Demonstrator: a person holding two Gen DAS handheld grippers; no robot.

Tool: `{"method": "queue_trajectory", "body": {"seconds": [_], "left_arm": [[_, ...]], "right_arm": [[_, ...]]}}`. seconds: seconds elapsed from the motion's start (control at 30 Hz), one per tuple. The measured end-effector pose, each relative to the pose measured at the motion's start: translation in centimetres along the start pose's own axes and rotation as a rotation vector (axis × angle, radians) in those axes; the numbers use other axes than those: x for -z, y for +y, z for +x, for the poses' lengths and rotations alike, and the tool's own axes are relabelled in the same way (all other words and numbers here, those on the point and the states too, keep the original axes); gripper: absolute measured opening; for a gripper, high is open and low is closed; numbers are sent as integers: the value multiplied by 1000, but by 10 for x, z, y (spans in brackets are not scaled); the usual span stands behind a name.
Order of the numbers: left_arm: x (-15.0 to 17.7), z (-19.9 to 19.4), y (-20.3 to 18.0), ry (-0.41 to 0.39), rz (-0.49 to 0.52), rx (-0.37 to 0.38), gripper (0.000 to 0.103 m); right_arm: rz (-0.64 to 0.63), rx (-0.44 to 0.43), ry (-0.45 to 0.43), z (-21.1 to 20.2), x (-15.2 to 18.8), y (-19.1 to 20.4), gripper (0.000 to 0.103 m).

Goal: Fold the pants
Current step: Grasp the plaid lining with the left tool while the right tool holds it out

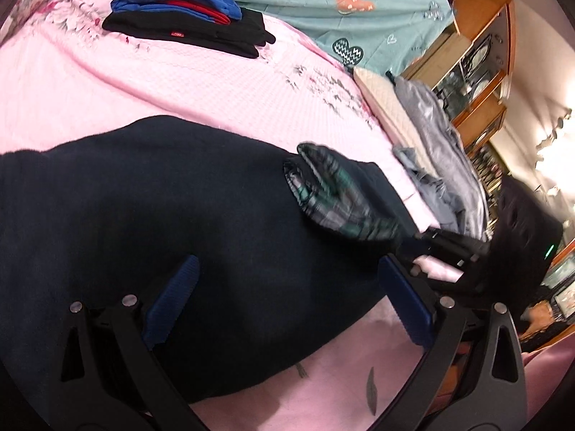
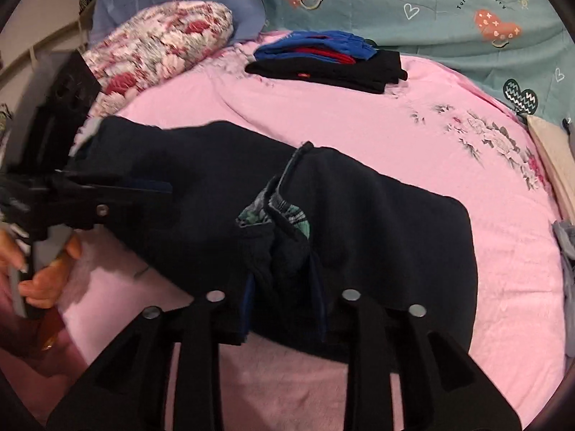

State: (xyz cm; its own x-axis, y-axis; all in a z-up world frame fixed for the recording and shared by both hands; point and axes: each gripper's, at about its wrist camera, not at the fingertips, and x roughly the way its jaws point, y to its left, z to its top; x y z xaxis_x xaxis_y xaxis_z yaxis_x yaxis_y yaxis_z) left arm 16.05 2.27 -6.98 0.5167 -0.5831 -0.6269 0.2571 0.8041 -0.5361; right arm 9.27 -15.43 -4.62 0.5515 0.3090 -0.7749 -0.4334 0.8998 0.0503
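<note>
Dark navy pants (image 1: pixel 161 208) lie spread on the pink bedspread (image 1: pixel 179 82), with a plaid lining (image 1: pixel 334 194) showing at an opening. My left gripper (image 1: pixel 287 298) hovers open just above the pants, its blue pads (image 1: pixel 172 301) wide apart and nothing between them. In the right wrist view the pants (image 2: pixel 377 222) are bunched near the plaid lining (image 2: pixel 284 212). My right gripper (image 2: pixel 284 287) is shut on that bunched fabric. The left gripper (image 2: pixel 143 186) shows at the left over the pants, held by a hand (image 2: pixel 43 273). The right gripper (image 1: pixel 406 242) appears at the pants' right edge.
A folded stack of blue, red and black clothes (image 1: pixel 187 18) (image 2: pixel 323 61) sits at the far side of the bed. A teal quilt (image 2: pixel 413 7) and a floral pillow (image 2: pixel 158 43) lie behind. Grey garments (image 1: pixel 438 165) pile at the bed's right edge, near a wooden cabinet (image 1: pixel 478 54).
</note>
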Motion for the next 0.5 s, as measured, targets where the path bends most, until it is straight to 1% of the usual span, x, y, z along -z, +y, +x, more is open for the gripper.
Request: {"method": "queue_trajectory", "body": {"seconds": [0.03, 0.07, 0.1, 0.17, 0.37, 0.4, 0.43, 0.47, 0.5], "left_arm": [[1, -1, 1, -4, -3, 4, 101], [2, -2, 0, -10, -4, 8, 101], [1, -3, 0, -11, -5, 10, 101], [1, -2, 0, -8, -9, 14, 101], [-3, -3, 4, -11, -33, 36, 101], [-4, -4, 4, -10, -44, 32, 101], [-5, -4, 4, -9, -56, 22, 101], [-9, -6, 2, -11, -68, 18, 101], [-13, -7, 1, -10, -81, 40, 101]], "right_arm": [[19, -36, -21, -8, 0, -4, 46], [25, -54, -37, -14, 2, -4, 49], [18, -57, -46, -18, 3, -5, 49], [-27, -21, -52, -23, 6, -3, 49], [-187, 48, -21, -4, 6, 28, 49], [-208, 73, -21, 0, 6, 31, 49], [-227, 120, -15, 6, 5, 33, 48], [-230, 134, 3, 10, 4, 33, 37], [-228, 137, 3, 11, 3, 32, 33]]}}
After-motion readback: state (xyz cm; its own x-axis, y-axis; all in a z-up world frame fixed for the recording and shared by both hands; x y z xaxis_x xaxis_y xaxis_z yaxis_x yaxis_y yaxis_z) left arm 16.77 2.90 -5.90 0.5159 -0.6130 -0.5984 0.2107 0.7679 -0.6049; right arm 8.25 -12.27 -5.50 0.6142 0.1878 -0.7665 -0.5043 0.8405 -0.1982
